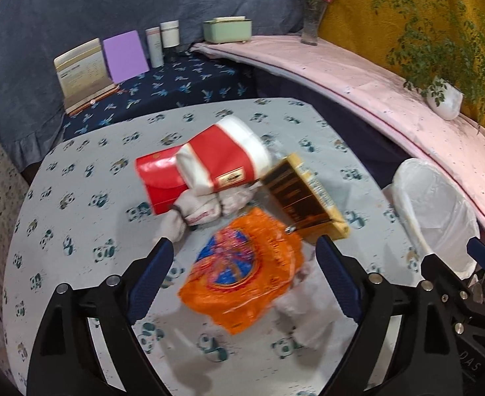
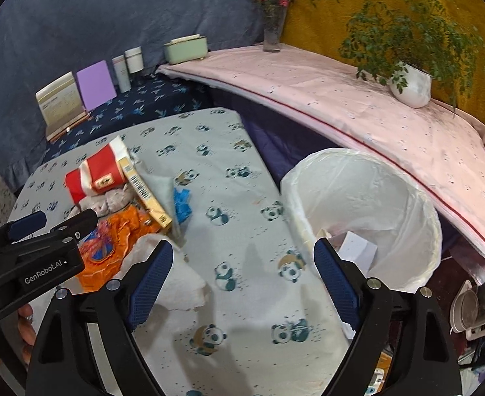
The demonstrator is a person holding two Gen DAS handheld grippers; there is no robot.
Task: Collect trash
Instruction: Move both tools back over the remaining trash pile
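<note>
A heap of trash lies on the panda-print table [image 1: 87, 171]: a red and white paper cup [image 1: 222, 158], a red packet [image 1: 158, 181], a gold-brown box [image 1: 303, 198], an orange wrapper [image 1: 242, 274] and crumpled white tissue [image 1: 202, 208]. My left gripper [image 1: 245, 264] is open, just above the orange wrapper, which lies between its fingers. My right gripper [image 2: 244, 270] is open and empty over the table [image 2: 242, 297], between the heap and the white-lined bin [image 2: 374, 204]. The bin, also in the left wrist view [image 1: 437, 211], holds a white piece of paper [image 2: 358, 250]. The left gripper also shows in the right wrist view [image 2: 54, 221].
A blue scrap [image 2: 183, 204] and white tissue [image 2: 176, 280] lie by the heap. Behind are a dark blue shelf with a card stand [image 1: 80, 72], purple card [image 1: 125, 54], two bottles [image 1: 163, 41] and a green box [image 1: 227, 29]. A pink-covered ledge [image 2: 341, 99] holds a vase [image 2: 272, 29] and a potted plant [image 2: 410, 82].
</note>
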